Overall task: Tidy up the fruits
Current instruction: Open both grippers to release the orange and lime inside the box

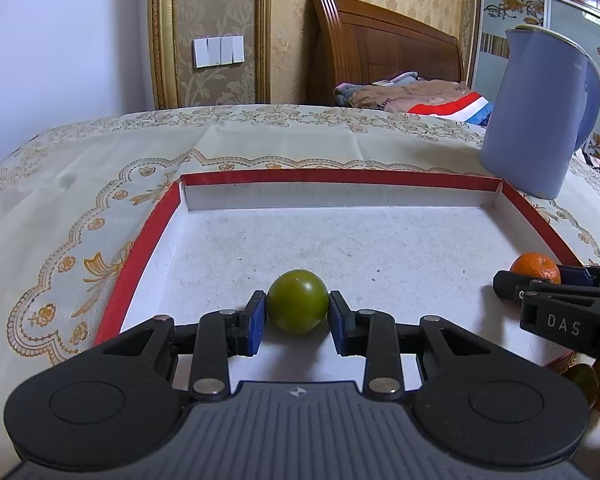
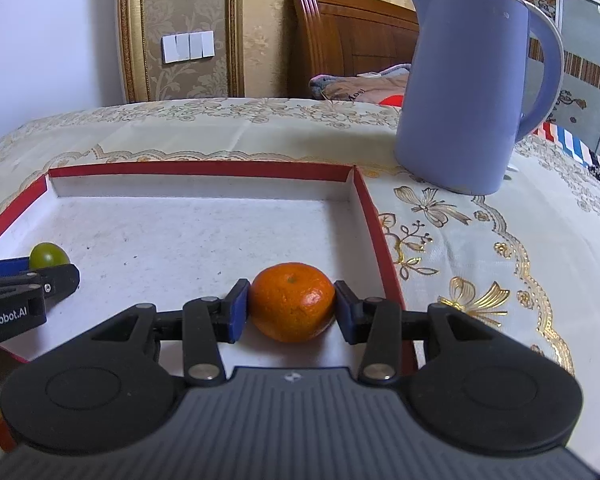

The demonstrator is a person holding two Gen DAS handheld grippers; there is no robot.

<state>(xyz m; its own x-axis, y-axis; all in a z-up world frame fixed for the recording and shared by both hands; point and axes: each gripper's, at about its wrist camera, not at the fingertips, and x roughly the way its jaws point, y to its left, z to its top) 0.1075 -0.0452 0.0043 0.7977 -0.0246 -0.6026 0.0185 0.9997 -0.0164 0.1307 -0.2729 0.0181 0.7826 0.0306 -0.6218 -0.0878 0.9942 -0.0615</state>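
Observation:
A round green fruit (image 1: 297, 301) sits between the blue pads of my left gripper (image 1: 297, 307), which is shut on it just over the near part of the red-rimmed white tray (image 1: 340, 178). My right gripper (image 2: 291, 309) is shut on an orange tangerine (image 2: 293, 306) near the tray's right wall (image 2: 374, 236). In the left wrist view, the right gripper (image 1: 540, 292) shows at the right edge with the tangerine (image 1: 535, 267) beyond it. From the right wrist, the left gripper (image 2: 40, 276) and the green fruit (image 2: 49, 255) appear at the far left.
A tall lavender kettle (image 2: 466, 92) stands on the embroidered tablecloth (image 2: 480, 248) just beyond the tray's far right corner. More fruit (image 1: 592, 388) lies off the tray's near right corner. A wooden bed headboard (image 1: 380, 48) and folded clothes lie behind the table.

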